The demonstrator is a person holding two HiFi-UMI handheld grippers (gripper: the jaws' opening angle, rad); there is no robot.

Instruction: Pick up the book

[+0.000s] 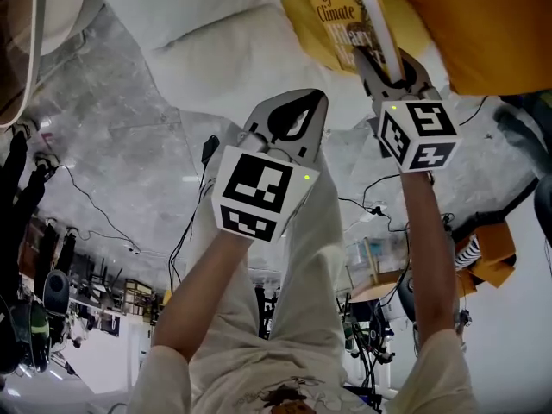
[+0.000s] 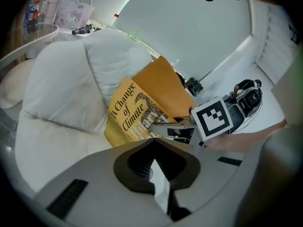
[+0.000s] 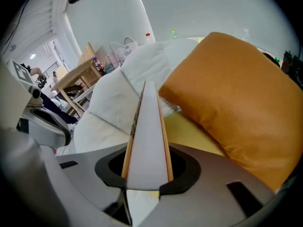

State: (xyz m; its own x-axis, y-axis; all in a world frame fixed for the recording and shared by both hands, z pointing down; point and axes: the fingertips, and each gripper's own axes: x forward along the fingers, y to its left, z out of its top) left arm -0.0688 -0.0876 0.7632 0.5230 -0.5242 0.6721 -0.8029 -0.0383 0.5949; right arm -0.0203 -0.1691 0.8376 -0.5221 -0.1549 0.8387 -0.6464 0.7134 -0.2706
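The yellow book [image 1: 341, 15], titled in dark letters, rests tilted against white sofa cushions [image 2: 61, 89]. My right gripper [image 1: 384, 59] is shut on its lower edge. In the right gripper view the white page block [image 3: 149, 126] runs straight between the jaws, with the yellow cover [image 3: 189, 131] on the right. From the left gripper view the book [image 2: 130, 112] shows face-on, with the right gripper [image 2: 163, 129] clamped at its corner. My left gripper [image 1: 297, 102] hovers beside it to the left, jaws together and holding nothing.
An orange cushion [image 3: 236, 93] leans on the book's right side and partly covers it. White cushions surround the book. A table with bottles [image 2: 33, 30] and a pink bag [image 2: 71, 11] stand behind the sofa. A wooden table [image 3: 78, 74] is at the far left.
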